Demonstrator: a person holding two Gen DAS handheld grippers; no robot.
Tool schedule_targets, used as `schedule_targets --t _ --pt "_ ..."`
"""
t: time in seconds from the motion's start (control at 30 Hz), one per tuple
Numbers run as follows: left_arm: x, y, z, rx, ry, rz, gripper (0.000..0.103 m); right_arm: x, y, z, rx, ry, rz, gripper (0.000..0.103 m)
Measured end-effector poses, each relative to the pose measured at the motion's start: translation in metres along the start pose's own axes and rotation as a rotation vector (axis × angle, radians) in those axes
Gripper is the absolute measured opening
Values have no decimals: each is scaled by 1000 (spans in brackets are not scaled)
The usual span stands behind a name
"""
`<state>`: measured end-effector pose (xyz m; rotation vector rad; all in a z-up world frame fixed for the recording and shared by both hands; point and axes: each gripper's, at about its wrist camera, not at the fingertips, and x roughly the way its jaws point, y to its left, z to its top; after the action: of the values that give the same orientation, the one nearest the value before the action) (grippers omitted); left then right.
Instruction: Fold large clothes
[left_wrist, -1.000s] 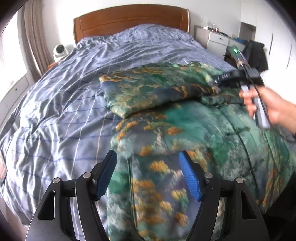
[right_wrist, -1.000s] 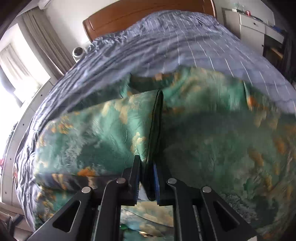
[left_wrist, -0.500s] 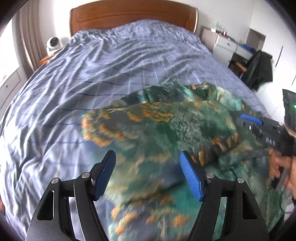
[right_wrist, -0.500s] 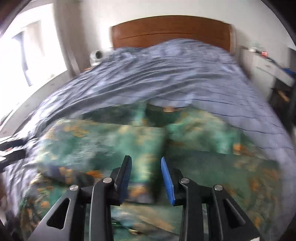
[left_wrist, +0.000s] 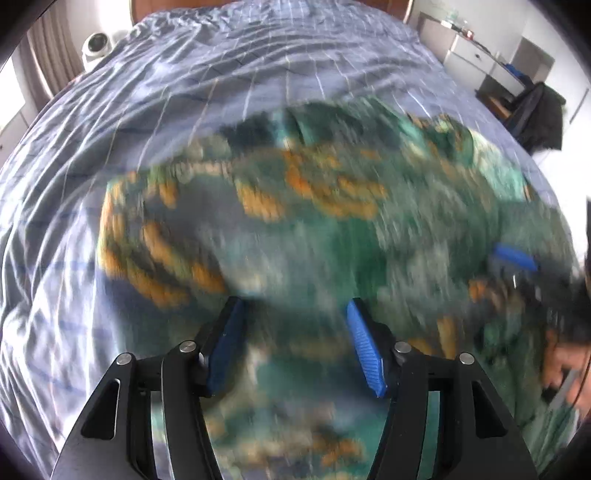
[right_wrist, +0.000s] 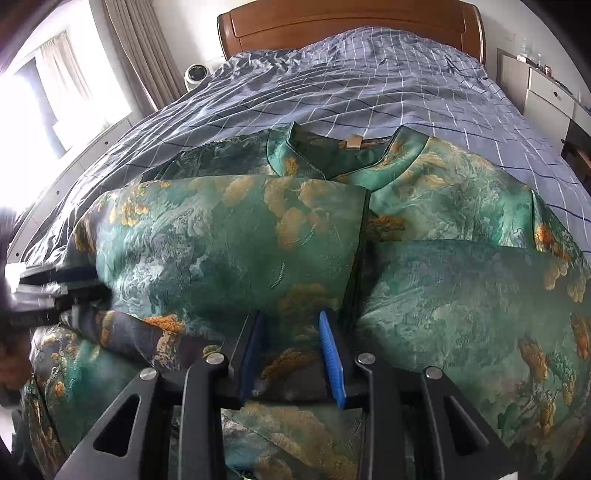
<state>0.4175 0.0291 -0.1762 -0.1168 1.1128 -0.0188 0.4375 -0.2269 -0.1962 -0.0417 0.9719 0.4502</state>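
left tongs (left_wrist: 295, 345): tilted down over garment (right_wrist: 229, 251), apart, just narrowing | right tongs (right_wrist: 291, 349): tilted down, slightly apart, just narrowing

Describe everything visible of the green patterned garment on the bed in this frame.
The green garment is a large piece of shiny, brocade-like fabric, with orange-gold and pale motifs, dark piping and a stand collar with a small tag. It lies on the blue checked bedcover, collar toward the headboard. One sleeve is folded across the chest, its dark-edged cuff near the middle. The right gripper hovers open at that cuff, its fingers not pressing it. The left wrist view is blurred.
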Motion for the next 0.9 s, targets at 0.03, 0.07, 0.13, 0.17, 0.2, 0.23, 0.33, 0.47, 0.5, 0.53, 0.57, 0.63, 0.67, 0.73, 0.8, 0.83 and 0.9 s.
schedule_targets --t 0.03,0.07,0.13,0.17,0.2,0.23,0.33,0.47,0.5,0.53,0.57,0.63,0.67,0.73,0.8,0.83,0.9 --pt "6 3 12 -16 4 -3 61 1 -1 0 -1 -3 0 31" --pt "11 5 19 -27 8 -5 61 0 -2 -1 -1 -7 0 31" --pt "25 14 42 -68 19 -13 62 0 -1 -2 5 -11 2 31" --pt "30 18 54 -91 15 -19 62 0 -1 -3 8 -12 5 31" --pt "33 21 63 -107 9 -23 63 0 -2 -3 11 -13 8 31" --pt "35 23 71 -118 -1 -27 63 1 -3 -3 15 -13 12 31" --pt "39 27 80 -140 -22 -43 66 1 -5 -3 22 -16 19 31" --pt "42 34 58 -161 -37 -90 66 2 -4 -4 22 -27 18 31" --pt "39 32 47 -148 -41 -93 66 2 -4 -5 24 -29 17 31" --pt "34 29 38 -129 -48 -92 66 2 -4 -5 24 -29 16 31" --pt "30 25 28 -105 -53 -84 66 2 -4 -5 23 -28 14 31" --pt "21 19 11 -61 -61 -69 66 2 -3 -4 20 -24 10 31" --pt "15 16 1 -44 -65 -64 66 2 -3 -3 18 -21 7 31" --pt "4 14 -14 -17 -73 -56 66 3 -2 -2 14 -16 1 31" --pt "-10 11 -28 2 -82 -55 66 3 0 -2 8 -9 -10 31" --pt "-16 10 -36 11 -83 -52 66 3 0 -1 5 -6 -15 31" --pt "-30 8 -50 23 -88 -47 66 3 1 -1 6 1 -23 31"
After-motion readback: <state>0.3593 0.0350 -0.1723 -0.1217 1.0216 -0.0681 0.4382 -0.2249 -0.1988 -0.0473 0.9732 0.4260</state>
